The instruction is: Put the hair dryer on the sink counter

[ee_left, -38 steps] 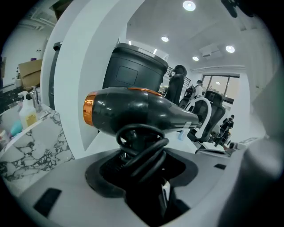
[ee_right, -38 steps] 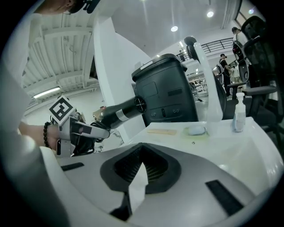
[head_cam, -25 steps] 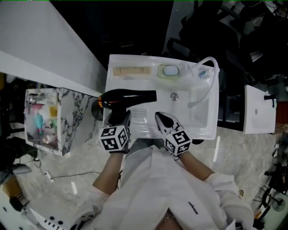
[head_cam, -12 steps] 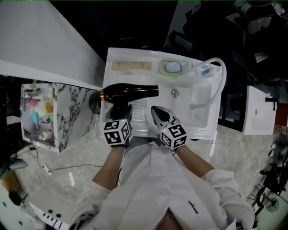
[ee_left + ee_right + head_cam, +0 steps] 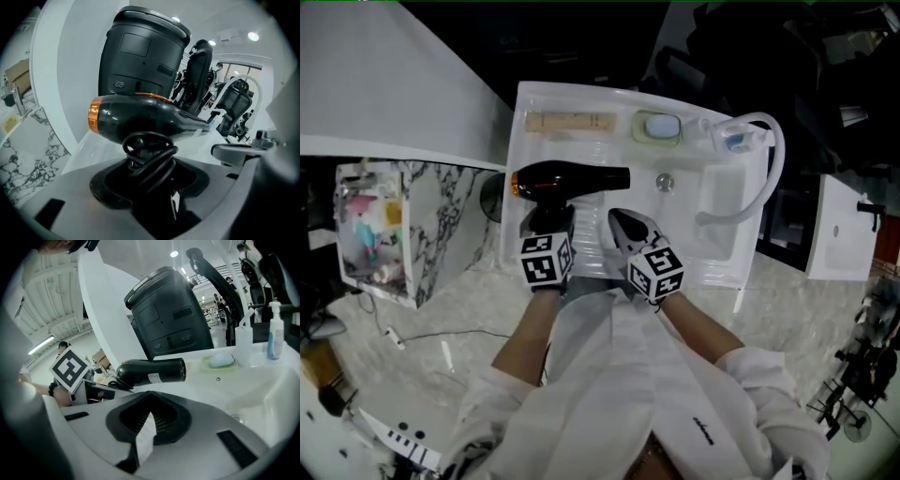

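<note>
Your left tool (image 5: 549, 225) still grips the hair dryer (image 5: 572, 179) above the worktop (image 5: 581, 150). Your right tool (image 5: 619, 219) stays closed and empty. Placement is pending.

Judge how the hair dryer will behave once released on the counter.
Probably rigid: the hair dryer looks hard-shelled, glossy, perhaps slippery. Its long barrel overhangs the left gripper, so it may tip. The coiled cord looks floppy.

Lab mock-up: freestanding sink (image 5: 675, 246), office chairs (image 5: 200, 75)
</note>
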### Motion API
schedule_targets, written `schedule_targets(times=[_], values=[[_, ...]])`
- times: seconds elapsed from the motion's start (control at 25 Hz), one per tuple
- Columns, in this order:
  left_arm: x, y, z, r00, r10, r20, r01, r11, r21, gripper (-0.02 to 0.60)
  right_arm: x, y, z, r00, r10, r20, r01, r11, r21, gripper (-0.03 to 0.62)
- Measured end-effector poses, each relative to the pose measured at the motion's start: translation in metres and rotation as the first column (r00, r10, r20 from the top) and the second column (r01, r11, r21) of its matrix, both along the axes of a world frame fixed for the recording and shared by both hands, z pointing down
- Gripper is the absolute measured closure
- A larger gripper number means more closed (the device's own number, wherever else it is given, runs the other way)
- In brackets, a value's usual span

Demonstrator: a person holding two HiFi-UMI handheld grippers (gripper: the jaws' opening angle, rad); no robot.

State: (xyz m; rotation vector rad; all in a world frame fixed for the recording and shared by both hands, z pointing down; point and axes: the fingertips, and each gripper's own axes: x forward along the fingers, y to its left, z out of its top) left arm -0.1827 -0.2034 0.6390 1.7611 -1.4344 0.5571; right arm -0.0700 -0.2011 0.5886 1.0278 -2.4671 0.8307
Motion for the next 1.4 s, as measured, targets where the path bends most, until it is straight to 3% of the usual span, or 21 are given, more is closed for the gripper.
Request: schedule_targets(times=[1.4], values=[[0.007,0.008,0.062,0.993,0.071,0.090,-0.055,0.984,-0.171,0.324,-0.025,0.005,0.034,0.998,-0.057,-0.013,0.056,0.995,-0.077,0.576]])
